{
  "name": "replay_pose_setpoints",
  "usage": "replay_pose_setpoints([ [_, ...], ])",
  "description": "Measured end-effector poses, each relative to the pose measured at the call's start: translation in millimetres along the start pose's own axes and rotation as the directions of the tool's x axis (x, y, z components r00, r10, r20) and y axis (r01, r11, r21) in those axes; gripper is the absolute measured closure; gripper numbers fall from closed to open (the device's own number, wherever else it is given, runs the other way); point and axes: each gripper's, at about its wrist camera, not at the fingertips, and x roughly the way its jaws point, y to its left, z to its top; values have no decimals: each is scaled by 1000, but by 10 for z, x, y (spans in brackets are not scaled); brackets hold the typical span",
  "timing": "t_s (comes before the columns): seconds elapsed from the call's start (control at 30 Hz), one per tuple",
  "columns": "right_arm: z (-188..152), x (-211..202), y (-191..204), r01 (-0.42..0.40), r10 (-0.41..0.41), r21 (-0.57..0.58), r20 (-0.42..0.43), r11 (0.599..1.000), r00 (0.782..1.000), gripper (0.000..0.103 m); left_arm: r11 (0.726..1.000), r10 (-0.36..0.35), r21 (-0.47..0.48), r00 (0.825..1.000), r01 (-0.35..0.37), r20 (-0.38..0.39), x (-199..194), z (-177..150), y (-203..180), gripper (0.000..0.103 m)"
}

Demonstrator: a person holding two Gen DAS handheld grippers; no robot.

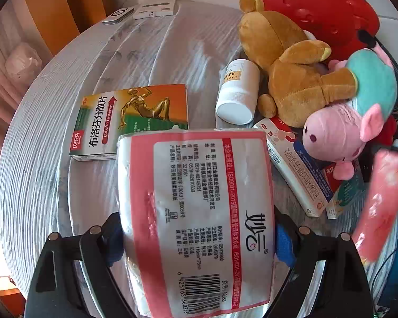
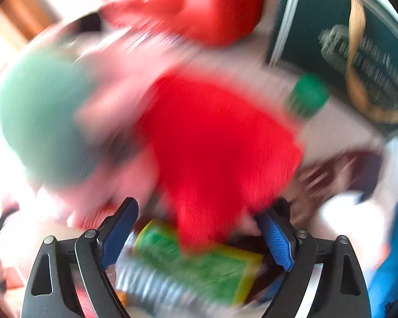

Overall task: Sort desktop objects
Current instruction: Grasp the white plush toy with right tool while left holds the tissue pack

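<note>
My left gripper (image 1: 199, 241) is shut on a white tissue pack with a pink-red label (image 1: 196, 212) and holds it over the round grey table (image 1: 53, 137). Ahead lie an orange ibuprofen box (image 1: 132, 122), a white pill bottle (image 1: 237, 92), a brown teddy bear (image 1: 291, 66) and a pink pig plush (image 1: 353, 122). My right gripper (image 2: 199, 235) is open; its view is motion-blurred. A red plush part (image 2: 220, 137) lies between and ahead of its fingers, above a green and yellow packet (image 2: 199, 267).
A red plastic basket (image 1: 318, 5) stands at the back right. Two remotes (image 1: 143, 10) lie at the table's far edge. White medicine boxes (image 1: 297, 169) lie under the pig. A dark green book (image 2: 358, 47) and a green-capped bottle (image 2: 307, 95) show in the right wrist view.
</note>
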Motion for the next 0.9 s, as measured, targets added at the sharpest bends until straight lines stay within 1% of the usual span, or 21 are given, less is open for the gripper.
replay_pose_setpoints([
  [0.03, -183, -15, 81, -36, 36, -2, -13, 999, 999, 14, 1000, -2, 4, 1000, 2, 0, -39, -12, 15, 15],
  [0.07, -314, -48, 132, -54, 54, -5, -13, 999, 998, 14, 1000, -3, 6, 1000, 3, -1, -49, -36, 29, 15],
  [0.1, -431, -119, 157, -58, 58, 1, 9, 998, 998, 14, 1000, -4, 8, 1000, 4, -5, -54, -66, 53, 15],
  [0.13, -520, -219, 150, -35, 35, 14, 42, 999, 999, 14, 1000, -1, 11, 1000, 1, -9, -45, -70, 73, 15],
  [0.2, -626, -505, 57, 28, -36, 54, 142, 998, 989, 14, 1000, 10, 12, 1000, -9, -17, -38, -107, 122, 15],
  [0.27, -695, -879, -179, 75, -112, 153, 249, 985, 962, 14, 1000, 9, 12, 1000, -8, -24, -36, -138, 177, 15],
  [0.3, -734, -1001, -247, 88, -142, 195, 282, 977, 949, 14, 1000, 6, 13, 1000, -6, -25, -36, -144, 192, 15],
  [0.33, -776, -1159, -414, 114, -194, 255, 311, 960, 930, 14, 1000, 4, 12, 1000, -4, -26, -34, -148, 213, 15],
  [0.37, -785, -1242, -510, 135, -232, 298, 317, 945, 920, 14, 1000, 3, 12, 1000, -3, -26, -31, -146, 225, 15],
  [0.4, -807, -1279, -647, 156, -262, 331, 304, 931, 916, 14, 1000, 2, 14, 1000, -2, -25, -26, -139, 236, 15],
  [0.43, -850, -1288, -778, 173, -283, 359, 280, 917, 917, 14, 1000, 2, 15, 1000, -2, -24, -22, -130, 240, 15],
  [0.53, -860, -1119, -1081, 182, -282, 406, 201, 895, 938, 13, 1000, 1, 26, 1000, -1, -19, -16, -87, 246, 15],
  [0.57, -892, -1047, -1119, 183, -281, 416, 187, 891, 941, 8, 1000, 2, 26, 1000, -2, -17, -15, -69, 254, 15],
  [0.6, -965, -995, -1111, 184, -281, 422, 179, 888, 943, 7, 1000, 4, 27, 1000, -3, -16, -11, -46, 265, 15],
  [0.63, -971, -858, -1161, 184, -275, 419, 167, 889, 947, 4, 1000, 6, 26, 1000, -6, -16, -7, -26, 279, 15],
  [0.67, -979, -696, -1208, 183, -268, 415, 158, 891, 950, 4, 1000, 10, 26, 1000, -10, -17, -4, -7, 294, 15],
  [0.7, -968, -582, -1243, 188, -268, 412, 145, 891, 953, 7, 1000, 15, 26, 1000, -14, -16, -7, 11, 313, 15],
  [0.73, -967, -539, -1239, 215, -288, 403, 131, 890, 949, 22, 1000, 17, 27, 1000, -17, -12, -16, 26, 332, 15],
  [0.8, -971, -528, -1087, 252, -322, 361, 147, 898, 935, 30, 999, 18, 31, 1000, -18, -4, -49, 43, 373, 15],
  [0.83, -994, -577, -1013, 248, -317, 341, 164, 907, 934, 34, 999, 20, 35, 1000, -20, 0, -62, 47, 390, 15],
  [0.9, -1079, -709, -885, 213, -288, 322, 206, 923, 935, 35, 999, 26, 42, 1000, -26, 5, -99, 48, 389, 15],
])
